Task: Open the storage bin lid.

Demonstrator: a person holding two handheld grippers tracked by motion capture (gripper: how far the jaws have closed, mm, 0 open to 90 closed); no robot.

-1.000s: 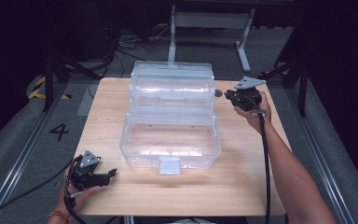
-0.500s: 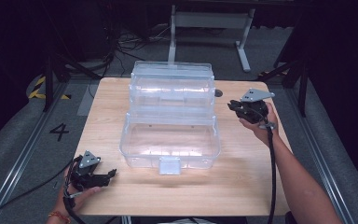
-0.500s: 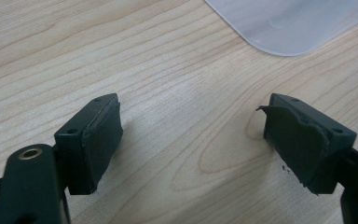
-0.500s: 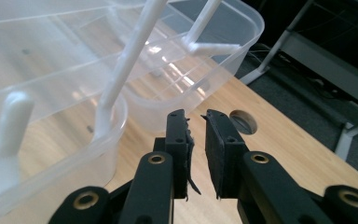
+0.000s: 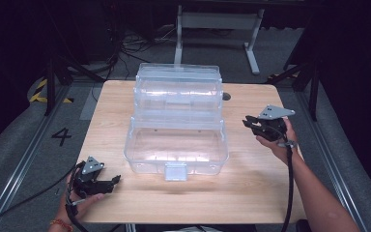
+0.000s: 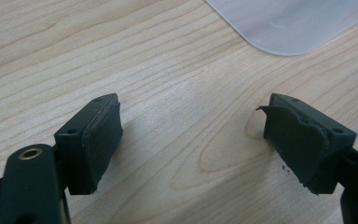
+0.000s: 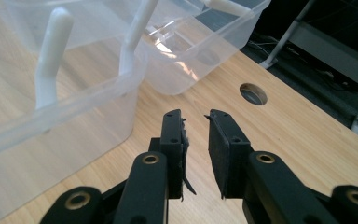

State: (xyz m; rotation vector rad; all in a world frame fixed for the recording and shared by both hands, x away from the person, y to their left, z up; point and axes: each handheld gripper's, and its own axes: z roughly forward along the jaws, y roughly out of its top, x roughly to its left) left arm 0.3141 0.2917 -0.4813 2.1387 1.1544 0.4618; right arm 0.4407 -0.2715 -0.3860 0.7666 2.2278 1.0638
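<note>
The clear tiered box (image 5: 176, 125) stands open at the table's middle, its long axis crosswise, left of the nearer right gripper (image 5: 251, 122), whose jaws are slightly apart and empty, while the left gripper (image 5: 116, 180) rests wide apart.

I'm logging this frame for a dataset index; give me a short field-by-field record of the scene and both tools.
surface: wooden table with a round hole near its far edge
main object: clear plastic tiered box, opened out, mid-table
box contents: none visible
box latch: on the near wall, facing the person
left tool: near-left corner of the table, jaws wide apart, holding nothing
right tool: right of the box, jaws a narrow gap apart, holding nothing, not touching the box
</note>
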